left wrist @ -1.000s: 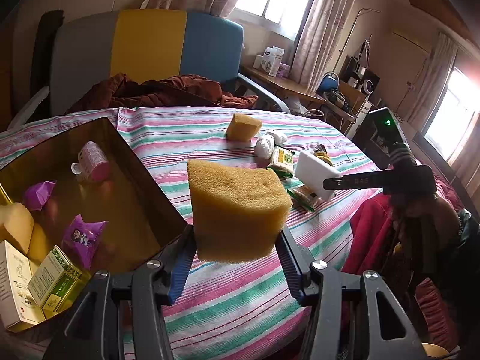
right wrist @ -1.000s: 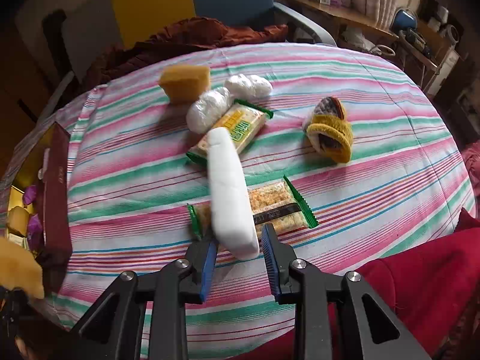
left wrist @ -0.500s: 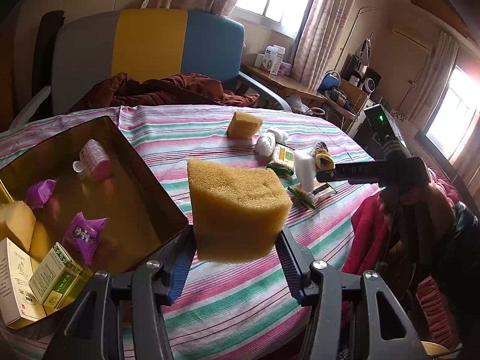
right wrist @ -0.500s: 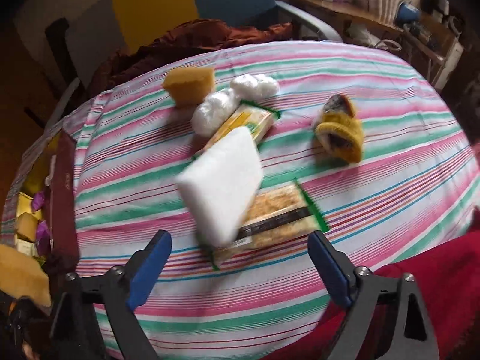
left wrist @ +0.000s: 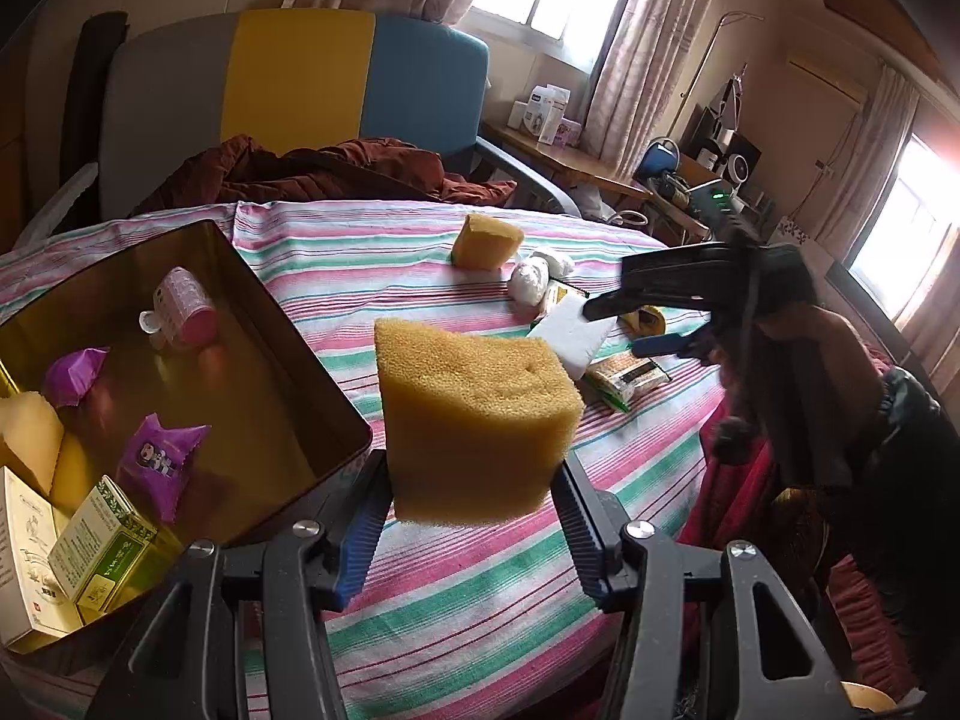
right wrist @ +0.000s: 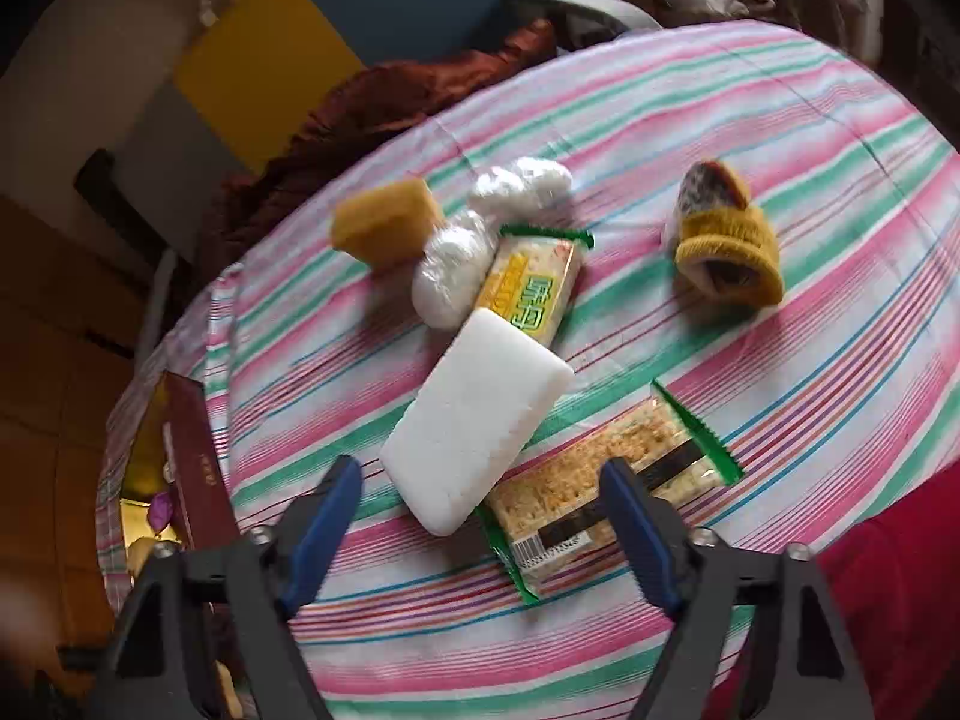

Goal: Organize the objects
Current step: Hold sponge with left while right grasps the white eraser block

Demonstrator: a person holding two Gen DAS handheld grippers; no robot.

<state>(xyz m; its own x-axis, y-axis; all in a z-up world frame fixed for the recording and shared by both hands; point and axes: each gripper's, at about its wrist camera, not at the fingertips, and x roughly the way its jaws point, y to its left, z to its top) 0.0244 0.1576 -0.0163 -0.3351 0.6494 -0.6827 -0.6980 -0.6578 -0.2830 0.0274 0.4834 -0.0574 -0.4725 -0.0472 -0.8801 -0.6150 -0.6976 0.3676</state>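
My left gripper [left wrist: 468,531] clamps the yellow sponge [left wrist: 474,420]; the tin [left wrist: 300,324] sits left. My right gripper [right wrist: 480,519], jaws closing, hovers over the white sponge [right wrist: 477,420], not touching; next, pinch it.

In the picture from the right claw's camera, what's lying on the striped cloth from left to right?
Yellow sponge → white wrapped bundles → white foam block → yellow knitted piece.

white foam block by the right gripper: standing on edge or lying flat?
Lying flat. The white foam block rests broad face up on the striped tablecloth, one end overlapping the cracker packet; no pad touches it.
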